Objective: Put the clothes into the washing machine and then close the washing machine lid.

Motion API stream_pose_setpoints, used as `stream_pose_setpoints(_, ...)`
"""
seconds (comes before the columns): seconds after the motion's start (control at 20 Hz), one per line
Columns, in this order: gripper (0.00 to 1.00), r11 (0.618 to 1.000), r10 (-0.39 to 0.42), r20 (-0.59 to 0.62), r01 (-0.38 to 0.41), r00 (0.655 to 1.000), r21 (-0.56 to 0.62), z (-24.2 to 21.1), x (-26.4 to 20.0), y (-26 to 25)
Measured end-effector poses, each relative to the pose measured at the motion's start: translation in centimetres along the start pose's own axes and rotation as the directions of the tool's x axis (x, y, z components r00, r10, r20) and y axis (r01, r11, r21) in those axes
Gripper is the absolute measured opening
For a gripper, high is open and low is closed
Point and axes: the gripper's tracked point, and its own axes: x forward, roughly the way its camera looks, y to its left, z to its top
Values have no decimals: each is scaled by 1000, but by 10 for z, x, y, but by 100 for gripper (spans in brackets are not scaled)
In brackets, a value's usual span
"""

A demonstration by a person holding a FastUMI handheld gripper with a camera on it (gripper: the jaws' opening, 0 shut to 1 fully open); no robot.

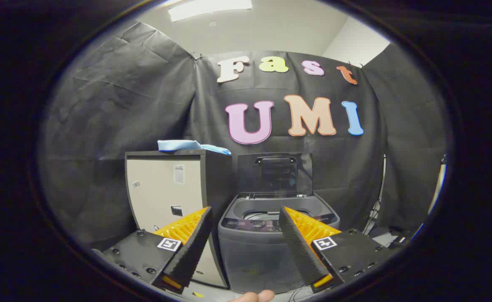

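The blue clothes (187,145) are lying on top of a pale cabinet (166,193), just beside the washing machine (267,247), whose lid (275,172) is standing upright. The tongs (246,235) are gaping wide, holding nothing, with the machine between and beyond their fingers.

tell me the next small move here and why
Probably lift the gripper up and toward the blue clothes on top of the cabinet beside the washing machine. The fingers are open and hold nothing, the lid already stands up, and the clothes lie beyond the fingers.
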Motion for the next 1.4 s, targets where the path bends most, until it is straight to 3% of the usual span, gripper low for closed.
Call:
stream_pose_setpoints(0.6, 98, 998, -42, -25, 43, 999, 52, 1, 16, 5)
stream_pose_setpoints(0.95, 98, 990, -114, -64, 119, 991, 70, 7, 29, 2)
stream_pose_setpoints(1.15, 98, 993, -116, -53, 118, 992, 27, 33, 52, 14)
stream_pose_setpoints(1.4, 98, 999, -50, -46, 50, 998, 2, 64, 103, 67)
